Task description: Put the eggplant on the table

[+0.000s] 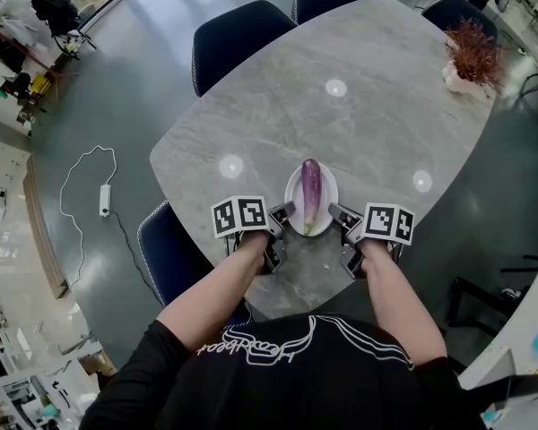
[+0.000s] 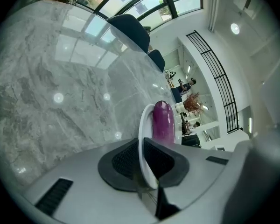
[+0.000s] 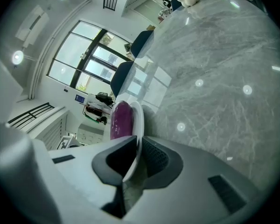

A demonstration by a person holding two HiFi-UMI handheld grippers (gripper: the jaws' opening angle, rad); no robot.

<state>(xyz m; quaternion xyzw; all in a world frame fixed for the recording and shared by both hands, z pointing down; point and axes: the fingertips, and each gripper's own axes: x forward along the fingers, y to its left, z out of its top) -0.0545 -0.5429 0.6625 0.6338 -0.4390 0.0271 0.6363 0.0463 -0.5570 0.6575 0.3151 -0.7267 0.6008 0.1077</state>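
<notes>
A long purple eggplant (image 1: 310, 192) lies on a small white plate (image 1: 294, 193) over the near part of the grey marble table (image 1: 359, 115). My left gripper (image 1: 284, 218) is shut on the plate's left rim (image 2: 143, 143), with the eggplant (image 2: 163, 120) beyond the jaws. My right gripper (image 1: 338, 215) is shut on the plate's right rim (image 3: 136, 139), and the eggplant (image 3: 122, 119) shows just past it. Whether the plate rests on the table or hangs just above it, I cannot tell.
A white pot with a reddish dried plant (image 1: 472, 57) stands at the table's far right. Dark blue chairs (image 1: 238, 38) ring the table, one (image 1: 169, 253) at my near left. A white cable and power strip (image 1: 104, 201) lie on the floor to the left.
</notes>
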